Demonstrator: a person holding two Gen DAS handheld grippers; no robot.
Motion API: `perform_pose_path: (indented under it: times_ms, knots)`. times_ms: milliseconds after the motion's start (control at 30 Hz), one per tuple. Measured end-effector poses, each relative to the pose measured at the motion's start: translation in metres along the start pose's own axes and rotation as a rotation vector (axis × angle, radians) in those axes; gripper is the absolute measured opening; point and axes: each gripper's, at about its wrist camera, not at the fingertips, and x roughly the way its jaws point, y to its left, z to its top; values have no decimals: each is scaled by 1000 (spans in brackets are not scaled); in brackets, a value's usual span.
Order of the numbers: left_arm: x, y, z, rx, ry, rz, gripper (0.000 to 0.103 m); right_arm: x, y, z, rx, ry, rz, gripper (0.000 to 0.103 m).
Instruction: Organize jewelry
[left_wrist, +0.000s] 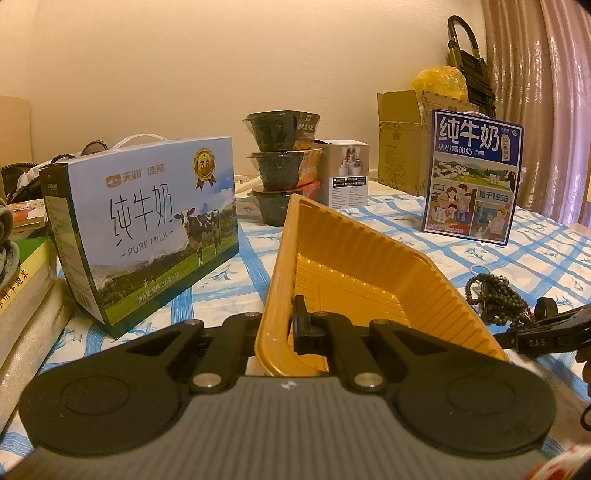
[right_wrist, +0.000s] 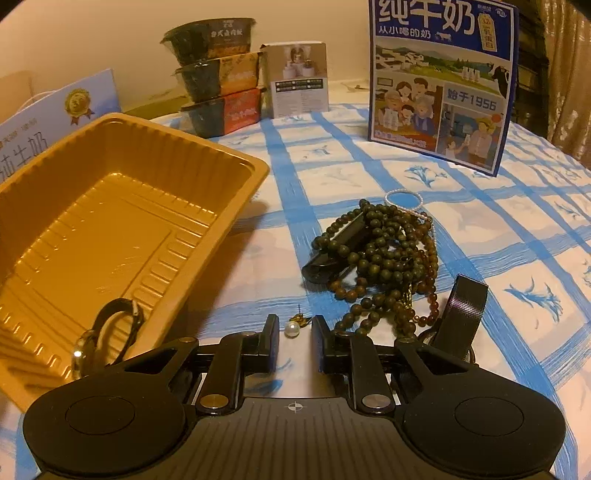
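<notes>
The left gripper (left_wrist: 275, 325) is pinched on the near rim of the yellow tray (left_wrist: 354, 258); its black jaws press the thin plastic wall from both sides, and the tray is tilted up on that edge. The tray is a shallow rectangular one of glossy moulded plastic, with ribbed walls and a stepped floor. In the right wrist view a black loop-shaped strap with a metal ring (right_wrist: 107, 332) lies in its near corner.

The right gripper (right_wrist: 295, 334) is low over the tablecloth (right_wrist: 480, 236), just right of the tray. Its jaws stand a little apart and a pearl earring (right_wrist: 293, 328) sits in the gap between them: a small round white pearl with a gold part behind it. The pads do not press on it as far as I can see.

Just beyond and to the right is a tangled heap of beaded necklaces (right_wrist: 384, 258), round dark green and brown beads, matte, lying over a flat black clip (right_wrist: 332, 254). A thin ring of tiny pearls (right_wrist: 402, 199) lies at its far edge.

The tablecloth is white with a blue check and blue flower prints. Farther away stand a blue milk carton (right_wrist: 439, 81), a small white box (right_wrist: 299, 77), three stacked black bowls (right_wrist: 218, 74) and, at left, a second, bigger milk box (left_wrist: 144, 236) with a cow picture.
</notes>
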Motion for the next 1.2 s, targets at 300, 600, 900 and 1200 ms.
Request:
perform_pose_path:
  times_ms: [300, 600, 900, 1200]
  knots:
    - [1, 0, 0, 1, 3, 3, 5, 3, 4, -1, -62, -18, -20, 8]
    - [1, 0, -1, 5, -2, 2, 5, -56, 23, 17, -18, -119, 187, 8]
    - [1, -1, -1, 2, -1, 4, 5, -53, 85, 15, -93, -77, 373, 8]
    - [1, -1, -2, -1, -3, 4, 5, -26, 104, 8, -108, -31, 377, 11]
